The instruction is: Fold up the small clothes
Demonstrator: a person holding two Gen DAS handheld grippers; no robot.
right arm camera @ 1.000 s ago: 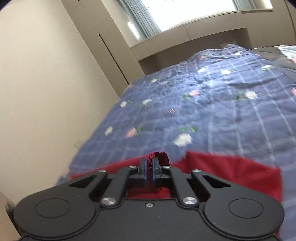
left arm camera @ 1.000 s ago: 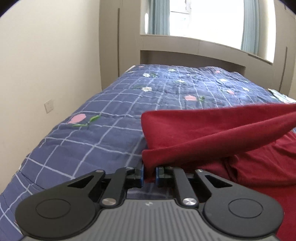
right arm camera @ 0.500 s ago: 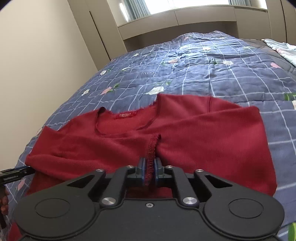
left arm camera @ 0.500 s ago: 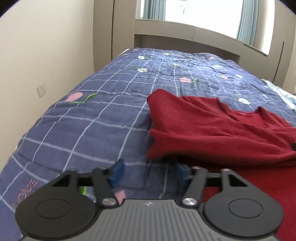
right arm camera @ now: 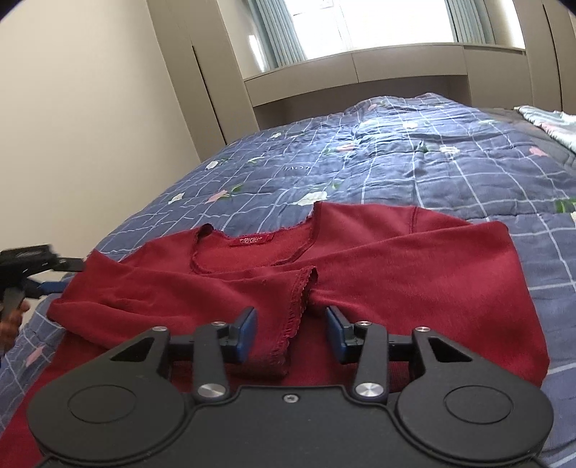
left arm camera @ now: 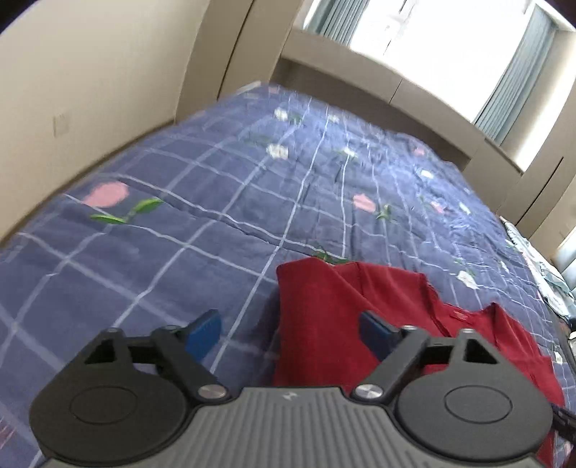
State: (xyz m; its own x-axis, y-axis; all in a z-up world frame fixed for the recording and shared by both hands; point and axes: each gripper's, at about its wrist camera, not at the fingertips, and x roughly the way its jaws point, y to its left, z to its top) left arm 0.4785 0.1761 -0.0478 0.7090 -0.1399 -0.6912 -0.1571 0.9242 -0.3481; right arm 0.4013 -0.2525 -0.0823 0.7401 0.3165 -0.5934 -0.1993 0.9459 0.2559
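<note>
A dark red long-sleeved top [right arm camera: 396,259] lies flat on the blue checked bedspread [right arm camera: 432,162], both sleeves folded across its front. My right gripper [right arm camera: 291,331] hovers low over it, its jaws opening; the left sleeve's lace-edged cuff [right arm camera: 298,298] lies loose between the blue pads, which do not press on it. In the left wrist view my left gripper [left arm camera: 288,333] stands wide, its jaws still opening, above the folded shoulder edge of the red top [left arm camera: 360,298], holding nothing. From the right wrist view the left gripper [right arm camera: 61,275] sits at the top's left side.
A beige wall with a socket [left arm camera: 59,120] runs along the bed's left side. Tall cabinets and a shelf under a bright window [right arm camera: 360,28] close off the head of the bed. A light patterned cloth [right arm camera: 547,122] lies at the far right. A hand [right arm camera: 10,316] holds the left gripper.
Both grippers were shut on the red top; both have let go. The right one sank with the cuff and laid it on the top. The left one slid aside and rolled.
</note>
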